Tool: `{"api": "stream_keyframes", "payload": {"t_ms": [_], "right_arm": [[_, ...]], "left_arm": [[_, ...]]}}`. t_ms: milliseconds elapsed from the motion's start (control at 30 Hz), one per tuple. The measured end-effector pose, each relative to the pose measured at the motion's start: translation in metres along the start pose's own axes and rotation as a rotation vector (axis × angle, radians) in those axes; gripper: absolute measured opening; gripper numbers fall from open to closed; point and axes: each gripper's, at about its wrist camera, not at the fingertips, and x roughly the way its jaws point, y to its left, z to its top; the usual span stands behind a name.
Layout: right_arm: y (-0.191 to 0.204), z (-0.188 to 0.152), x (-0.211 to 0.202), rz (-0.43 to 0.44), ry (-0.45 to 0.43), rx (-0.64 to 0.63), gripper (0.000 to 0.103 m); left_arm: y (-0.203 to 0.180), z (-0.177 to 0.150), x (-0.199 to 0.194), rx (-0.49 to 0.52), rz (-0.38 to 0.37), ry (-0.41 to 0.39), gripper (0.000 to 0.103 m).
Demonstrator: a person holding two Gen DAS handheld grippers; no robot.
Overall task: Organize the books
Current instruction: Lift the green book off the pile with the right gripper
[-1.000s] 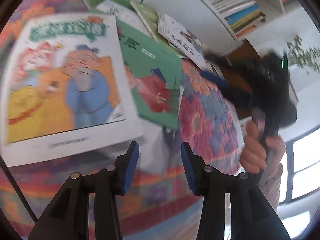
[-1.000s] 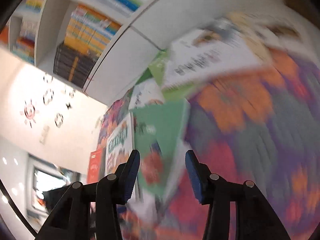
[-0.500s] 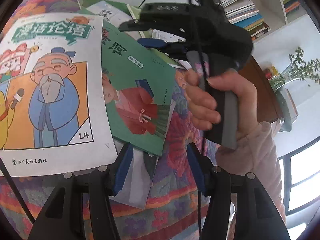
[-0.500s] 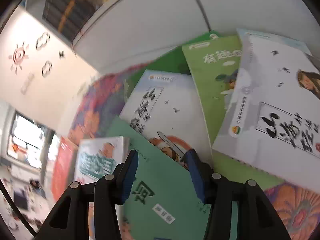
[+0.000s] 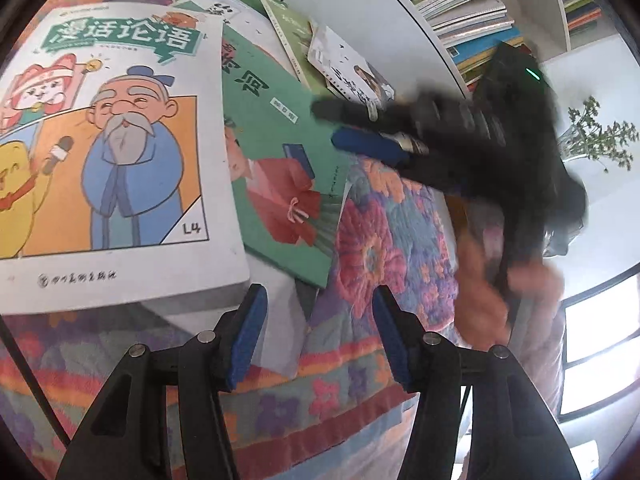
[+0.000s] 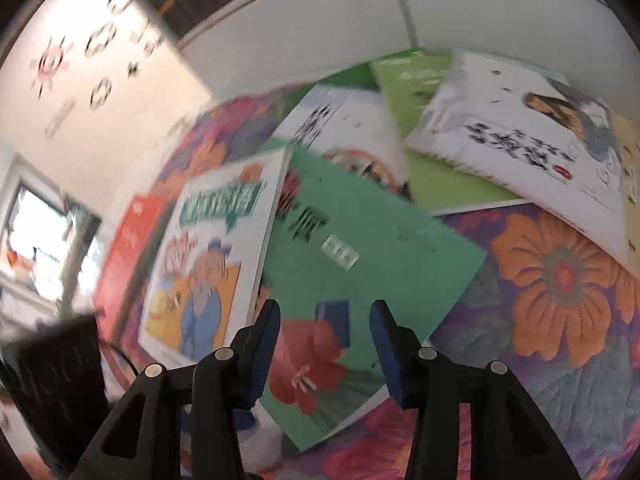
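Floral cloth (image 5: 384, 240) covers surface; books scattered on it below shelf (image 5: 460, 8). White cartoon book (image 5: 120, 152) overlaps green book (image 6: 360, 248). Left gripper (image 5: 316, 332) fingers apart, empty, just opened wider. Right gripper (image 6: 324, 340) fingers apart, empty, above green book.

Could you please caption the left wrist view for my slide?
Open left gripper hovers over overlapping books: cartoon book atop green book.
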Motion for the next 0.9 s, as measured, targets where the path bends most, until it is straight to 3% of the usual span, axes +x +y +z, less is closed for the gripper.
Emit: {"api": "stream_keyframes", "payload": {"t_ms": [67,233,267,367,400,467,533,700,900], "right_arm": [[-0.014,0.019,0.009,0.015,-0.014,0.086,0.048],[-0.01,0.065,0.043,0.023,-0.052,0.062,0.05],[-0.005,0.069,0.047,0.001,-0.052,0.035,0.052],[0.018,0.075,0.067,-0.198,-0.029,-0.172,0.063],[0.025,0.073,0.071,-0.213,-0.009,-0.214,0.069],[0.029,0.067,0.07,-0.179,0.051,-0.217,0.071],[0.03,0.056,0.065,-0.198,0.097,-0.263,0.071],[-0.004,0.026,0.04,-0.069,0.152,-0.142,0.071],[-0.02,-0.037,-0.001,-0.072,0.168,-0.09,0.071]], "left_arm": [[-0.002,-0.003,-0.002,0.014,0.016,-0.008,0.053],[-0.001,0.0,0.003,0.022,0.009,-0.012,0.053],[-0.002,0.003,0.005,0.023,0.009,-0.012,0.053],[-0.005,0.007,0.011,0.033,0.006,-0.013,0.053],[-0.004,0.008,0.011,0.034,-0.003,-0.012,0.053],[-0.001,0.008,0.01,0.02,-0.027,0.008,0.059],[0.0,0.007,0.007,-0.004,-0.061,0.048,0.066],[0.0,-0.009,-0.005,0.06,-0.072,0.118,0.066],[-0.005,-0.031,-0.015,0.148,-0.038,0.2,0.066]]}}
